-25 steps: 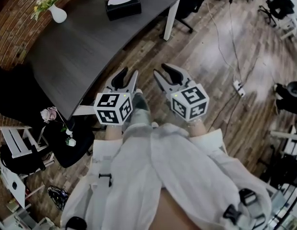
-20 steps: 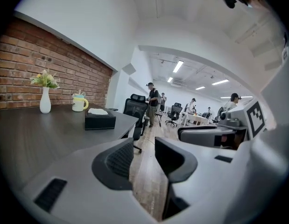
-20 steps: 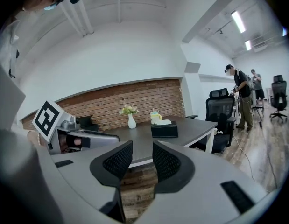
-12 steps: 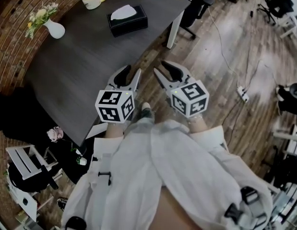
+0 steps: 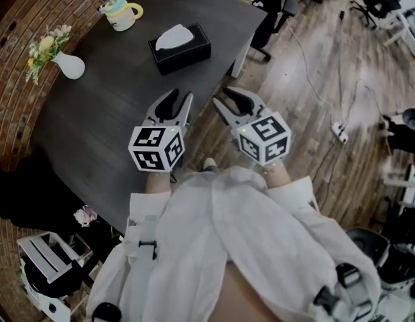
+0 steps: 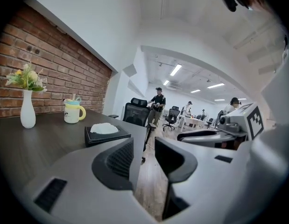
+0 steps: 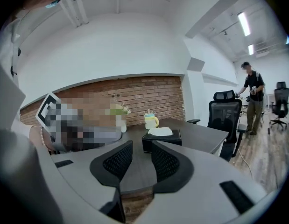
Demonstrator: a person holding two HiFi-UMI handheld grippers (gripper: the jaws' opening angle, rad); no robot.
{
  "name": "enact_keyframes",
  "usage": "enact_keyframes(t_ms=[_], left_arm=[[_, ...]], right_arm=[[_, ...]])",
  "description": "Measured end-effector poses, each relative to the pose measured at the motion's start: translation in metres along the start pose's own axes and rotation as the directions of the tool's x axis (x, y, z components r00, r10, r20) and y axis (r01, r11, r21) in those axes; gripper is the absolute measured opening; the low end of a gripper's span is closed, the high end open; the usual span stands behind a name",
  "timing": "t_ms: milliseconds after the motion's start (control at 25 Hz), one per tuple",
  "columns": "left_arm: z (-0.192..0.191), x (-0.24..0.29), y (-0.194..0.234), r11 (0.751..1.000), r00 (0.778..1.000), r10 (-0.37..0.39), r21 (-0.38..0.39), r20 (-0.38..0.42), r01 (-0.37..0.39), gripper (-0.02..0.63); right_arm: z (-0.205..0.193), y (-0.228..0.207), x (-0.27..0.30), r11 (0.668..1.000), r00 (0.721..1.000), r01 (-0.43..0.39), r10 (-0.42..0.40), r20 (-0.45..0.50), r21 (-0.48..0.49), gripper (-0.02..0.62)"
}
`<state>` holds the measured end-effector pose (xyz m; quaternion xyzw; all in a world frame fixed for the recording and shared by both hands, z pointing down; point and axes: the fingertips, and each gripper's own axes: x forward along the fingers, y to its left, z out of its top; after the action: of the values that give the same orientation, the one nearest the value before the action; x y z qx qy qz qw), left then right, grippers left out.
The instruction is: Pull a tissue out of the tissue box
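Dark table [image 5: 106, 106] holds tissue box [image 5: 188, 54]; seemingly wood floor [image 5: 308, 99].

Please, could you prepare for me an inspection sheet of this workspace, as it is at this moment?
Surface: dark table, standing on a wooden floor.
Job's things: black tissue box at the far end; white tissue sticking out of its top.
Clutter: mug and vase with flowers beyond the box.
Grippers: left gripper and right gripper both open, empty, short of the box.
Cables: cable across the floor to a power strip.
Surroundings: brick wall, office chair, person far off.
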<state>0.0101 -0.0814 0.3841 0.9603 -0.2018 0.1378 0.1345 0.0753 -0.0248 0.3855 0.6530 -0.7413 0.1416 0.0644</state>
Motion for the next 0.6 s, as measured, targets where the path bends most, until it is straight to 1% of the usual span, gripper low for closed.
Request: enact_keyframes(t_ms=[160,360,480,600], left_arm=[[-0.002,0.015,0.007,0.999,1.0,-0.02,-0.05,-0.002,0.02,0.123],[-0.01,0.024,0.014,0.996,1.0,-0.024,-0.082,-0.013,0.023,0.123],[-0.011,0.031,0.021,0.996,1.0,-0.013,-0.088,-0.024,0.011,0.123],[-0.013,0.039,0.031,0.995,0.999,0.011,-0.102,-0.044,-0.015,0.123]], right_arm=[[-0.008,-0.015,0.005,0.999,0.998,0.038,-0.038,-0.043,0.0,0.118],[-0.018,-0.026,0.009,0.999,0.995,0.049,-0.049,-0.092,-0.003,0.118],[-0.016,-0.033,0.022,0.999,0.994,0.034,-0.034,-0.104,0.003,0.118],[-0.016,-0.035,0.039,1.0,0.992,-0.018,0.018,-0.122,0.001,0.118]])
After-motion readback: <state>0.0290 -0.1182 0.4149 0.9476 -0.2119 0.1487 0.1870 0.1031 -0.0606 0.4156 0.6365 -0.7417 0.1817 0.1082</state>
